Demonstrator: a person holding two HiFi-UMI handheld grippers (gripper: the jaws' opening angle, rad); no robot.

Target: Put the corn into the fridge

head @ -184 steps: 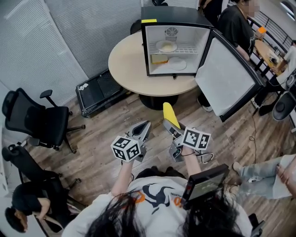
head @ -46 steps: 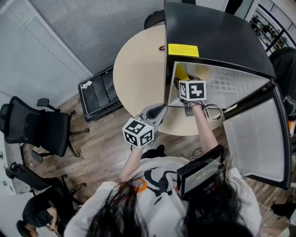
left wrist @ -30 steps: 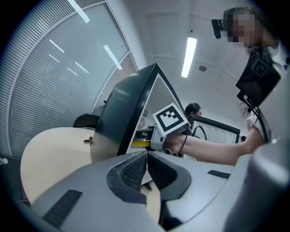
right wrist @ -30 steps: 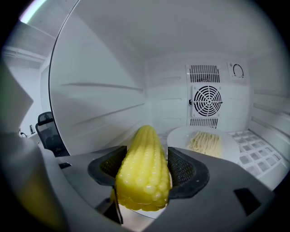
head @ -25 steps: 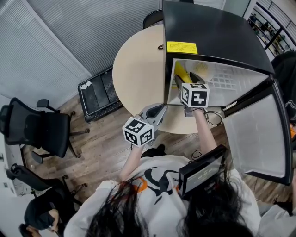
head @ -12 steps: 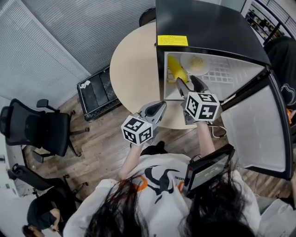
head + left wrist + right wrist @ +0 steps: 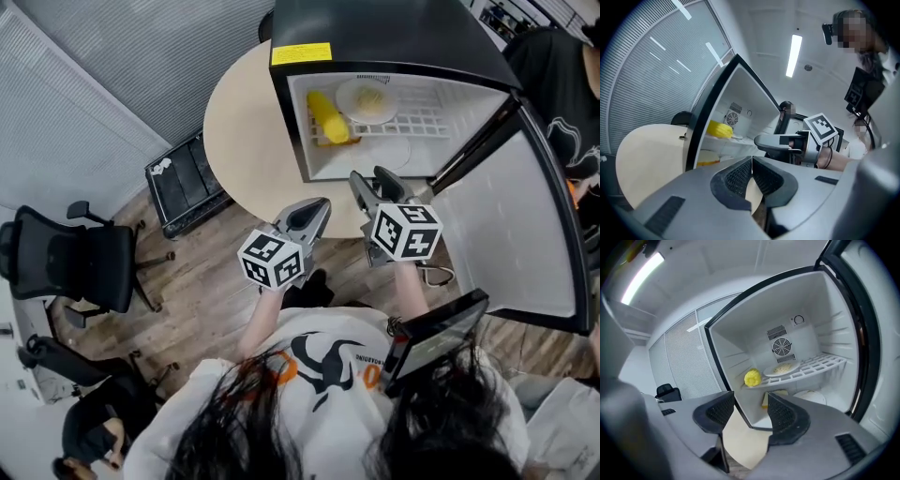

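Note:
The yellow corn [image 7: 328, 117] lies on the left end of the fridge's upper wire shelf [image 7: 417, 122], beside a plate of food [image 7: 367, 98]. In the right gripper view the corn [image 7: 752, 378] shows end-on, far beyond the jaws. My right gripper [image 7: 370, 180] hovers outside the fridge mouth, over the table edge. Its jaws are apart and closing, with nothing between them [image 7: 750, 411]. My left gripper [image 7: 317, 206] is lower left of it, jaws shut and empty [image 7: 751, 161]. The left gripper view also catches the corn [image 7: 719, 129].
The black mini fridge [image 7: 375, 37] stands on a round beige table [image 7: 244, 122], its door [image 7: 511, 202] swung open to the right. On the lower level are a yellowish block [image 7: 769, 398] and a white plate [image 7: 808, 397]. An office chair [image 7: 66, 253] and a black case [image 7: 183, 183] stand at left.
My right gripper has pulled back out of the fridge toward the person, leaving the corn on the shelf. My left gripper has also drawn back a little.

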